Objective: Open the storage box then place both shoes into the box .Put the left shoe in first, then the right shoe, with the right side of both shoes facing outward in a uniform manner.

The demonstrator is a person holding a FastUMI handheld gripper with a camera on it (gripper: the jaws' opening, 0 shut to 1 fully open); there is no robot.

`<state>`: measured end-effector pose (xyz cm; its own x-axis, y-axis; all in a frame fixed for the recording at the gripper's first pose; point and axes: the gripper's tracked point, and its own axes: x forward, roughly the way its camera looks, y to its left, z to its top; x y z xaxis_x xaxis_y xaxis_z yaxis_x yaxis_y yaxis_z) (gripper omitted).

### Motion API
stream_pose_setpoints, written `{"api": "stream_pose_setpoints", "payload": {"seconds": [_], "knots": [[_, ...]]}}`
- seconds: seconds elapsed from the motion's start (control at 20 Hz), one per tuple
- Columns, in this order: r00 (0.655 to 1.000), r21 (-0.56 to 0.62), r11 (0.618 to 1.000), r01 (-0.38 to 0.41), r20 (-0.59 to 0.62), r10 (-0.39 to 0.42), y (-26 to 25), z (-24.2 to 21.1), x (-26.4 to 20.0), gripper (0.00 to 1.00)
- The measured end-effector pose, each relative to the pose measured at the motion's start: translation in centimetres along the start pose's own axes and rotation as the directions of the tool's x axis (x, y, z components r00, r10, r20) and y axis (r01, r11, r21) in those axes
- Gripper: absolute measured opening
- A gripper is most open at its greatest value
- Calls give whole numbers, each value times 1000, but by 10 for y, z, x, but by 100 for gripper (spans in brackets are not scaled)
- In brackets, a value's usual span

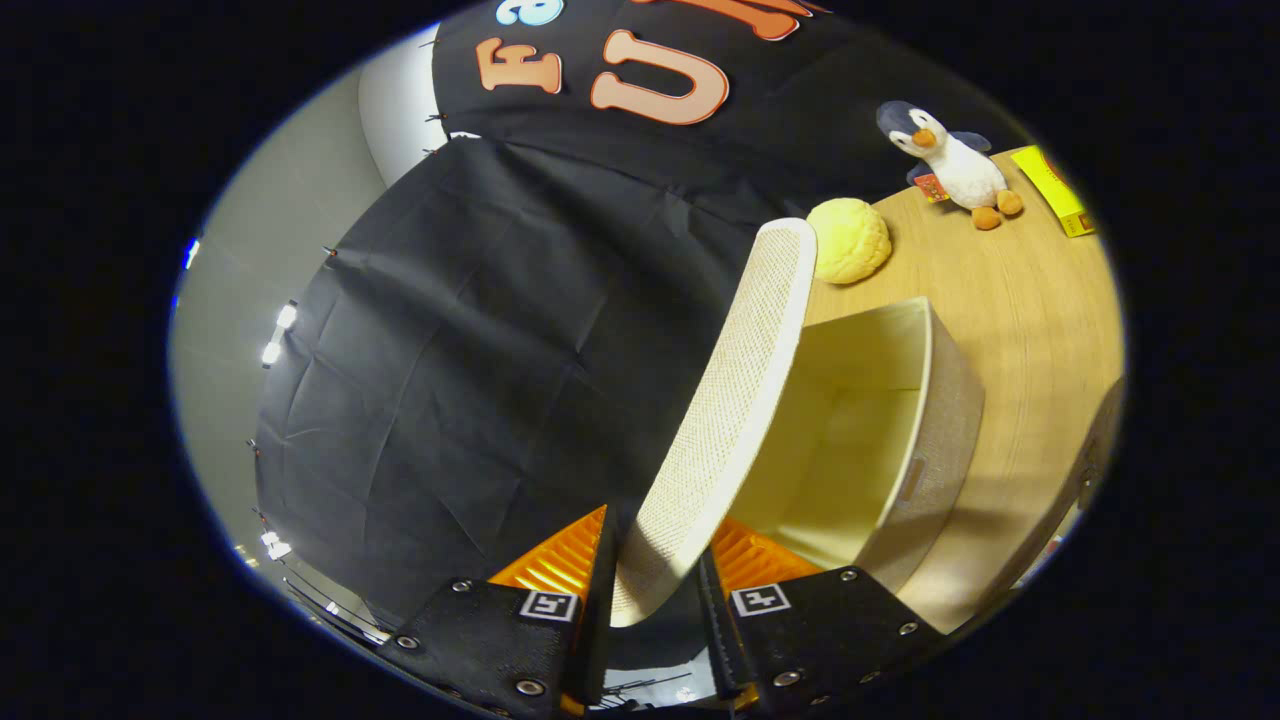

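1. The gripper [655, 590] sits at the bottom centre of the frame, its two fingers pinching the lid [725, 420] of the storage box between them, one finger on each face of the lid's near edge.
2. The lid is a pale woven panel, raised on edge and swung up; it runs from between the fingers toward the upper right of centre, ending in a rounded corner close beside the yellow bun-shaped toy [848, 240].
3. The storage box [930, 440] lies to the right of the lid, in the centre right of the frame. It is open, with a cream inner lining and nothing visible inside; its outer wall is a grey-beige fabric.
4. The box's top rim is exposed all along the right side, and the opening between lid and far wall is wide and unobstructed.
5. The box stands on a wooden table [1030, 320], which fills the right part of the frame. Bare wood runs beyond the box's right wall out to the table edge at the lower right.
6. Beyond the box, at the upper right, a plush penguin [950, 160] stands on the table, well apart from the box, with a yellow packet [1055, 190] just beside it near the table's far edge.
7. Left of the lid, the booth's black cloth wall [450, 350] fills the centre and left of the frame, with a grey wall and bright lights at the far left.
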<state>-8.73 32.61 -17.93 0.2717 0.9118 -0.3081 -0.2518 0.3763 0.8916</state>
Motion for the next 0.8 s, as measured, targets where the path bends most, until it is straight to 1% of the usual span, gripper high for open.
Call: {"api": "stream_pose_setpoints", "payload": {"seconds": [0.05,0.1,0.15,0.25,0.55,0.8], "knots": [[1000,-12,1000,-6,12,7,8,8,5,34],[1000,-26,1000,-14,21,14,21,12,10,30],[999,-38,999,-18,29,19,30,17,15,24],[1000,-55,998,-8,25,10,43,20,27,19],[1000,-96,995,-9,-2,8,82,22,79,19],[1000,-106,994,18,-20,-20,104,23,126,19]]}}
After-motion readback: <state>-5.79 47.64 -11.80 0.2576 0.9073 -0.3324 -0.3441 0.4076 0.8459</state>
